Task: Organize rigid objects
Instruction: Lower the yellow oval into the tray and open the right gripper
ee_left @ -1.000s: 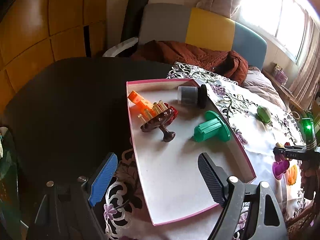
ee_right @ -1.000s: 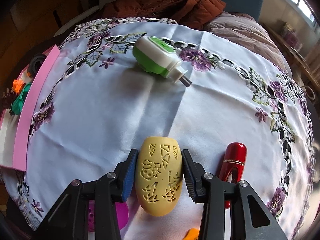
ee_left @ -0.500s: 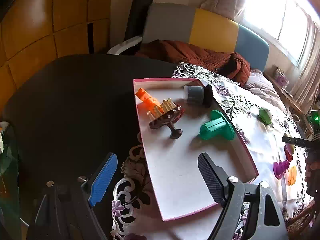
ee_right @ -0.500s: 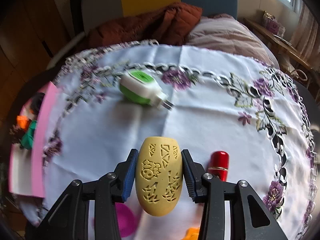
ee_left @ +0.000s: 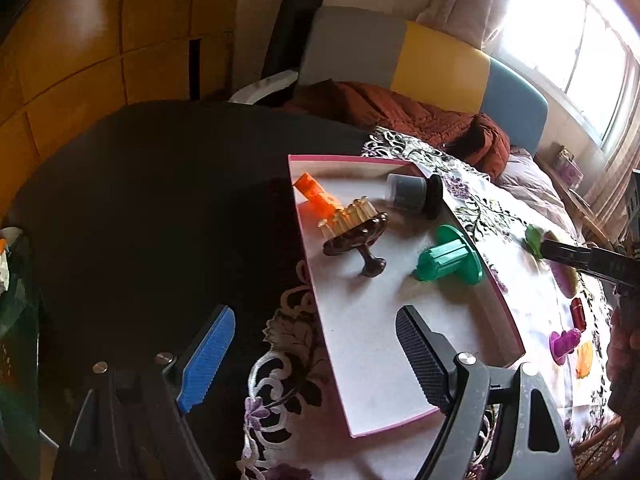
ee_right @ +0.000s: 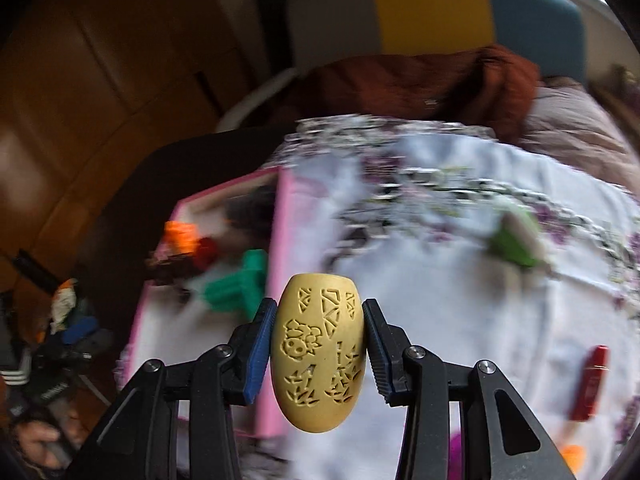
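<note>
My right gripper (ee_right: 318, 354) is shut on a yellow carved egg-shaped piece (ee_right: 318, 354), held in the air above the cloth near the pink tray's right rim (ee_right: 280, 248). In the left wrist view the pink-edged tray (ee_left: 400, 364) holds an orange block (ee_left: 316, 196), a brown stand (ee_left: 356, 236), a grey and black cylinder (ee_left: 414, 196) and a green spool (ee_left: 448, 260). My left gripper (ee_left: 312, 356) hangs open over the tray's near left edge, nothing between its fingers. The right gripper's arm (ee_left: 588, 260) shows at the right edge of that view.
A green and white plug (ee_right: 516, 236), a red lipstick (ee_right: 590, 384), a purple piece (ee_left: 564, 342) and an orange piece (ee_left: 584, 358) lie on the flowered cloth. A dark table (ee_left: 160, 200) spreads left of the tray. A sofa with a rust blanket (ee_left: 400, 112) stands behind.
My right gripper has risen and swung left with the yellow piece, from over the cloth to the tray's rim. The left gripper drifted slightly, still open.
</note>
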Demonstrator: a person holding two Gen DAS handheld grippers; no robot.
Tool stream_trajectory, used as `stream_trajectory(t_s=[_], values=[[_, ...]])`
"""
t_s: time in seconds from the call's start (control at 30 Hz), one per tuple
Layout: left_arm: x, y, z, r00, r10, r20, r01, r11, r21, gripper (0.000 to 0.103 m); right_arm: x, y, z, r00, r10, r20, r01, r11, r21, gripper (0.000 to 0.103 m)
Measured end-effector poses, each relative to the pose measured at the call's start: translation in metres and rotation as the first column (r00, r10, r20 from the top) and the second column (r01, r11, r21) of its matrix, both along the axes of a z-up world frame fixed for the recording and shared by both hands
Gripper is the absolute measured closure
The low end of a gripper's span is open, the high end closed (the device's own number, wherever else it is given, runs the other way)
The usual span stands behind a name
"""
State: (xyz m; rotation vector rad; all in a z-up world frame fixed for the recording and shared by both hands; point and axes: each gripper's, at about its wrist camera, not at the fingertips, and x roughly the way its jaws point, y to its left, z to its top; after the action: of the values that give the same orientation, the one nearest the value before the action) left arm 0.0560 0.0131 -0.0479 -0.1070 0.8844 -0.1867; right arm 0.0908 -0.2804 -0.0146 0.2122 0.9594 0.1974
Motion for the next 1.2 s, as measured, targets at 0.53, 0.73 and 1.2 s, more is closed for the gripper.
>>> stream_trajectory(t_s=[0.53,0.73,1.2], values=[[0.004,0.031,-0.007,0.997,0.078,-0.029,-0.078,0.997,-0.018,0.019,0.079,0.131,-0.042,0.992,0.069,-0.105,-0.067,0.997,0.024,0.059],[0.004,0.036,-0.01,0.996,0.083,-0.035,-0.083,0.996,-0.013,0.019,0.097,0.119,-0.059,0.988,0.004,-0.154,0.012,0.995,0.101,0.052],[-0.002,0.027,0.003,0.998,0.069,0.01,-0.07,0.997,0.025,0.019,0.054,0.103,-0.035,0.998,0.023,-0.052,-0.019,0.997,0.077,0.021]])
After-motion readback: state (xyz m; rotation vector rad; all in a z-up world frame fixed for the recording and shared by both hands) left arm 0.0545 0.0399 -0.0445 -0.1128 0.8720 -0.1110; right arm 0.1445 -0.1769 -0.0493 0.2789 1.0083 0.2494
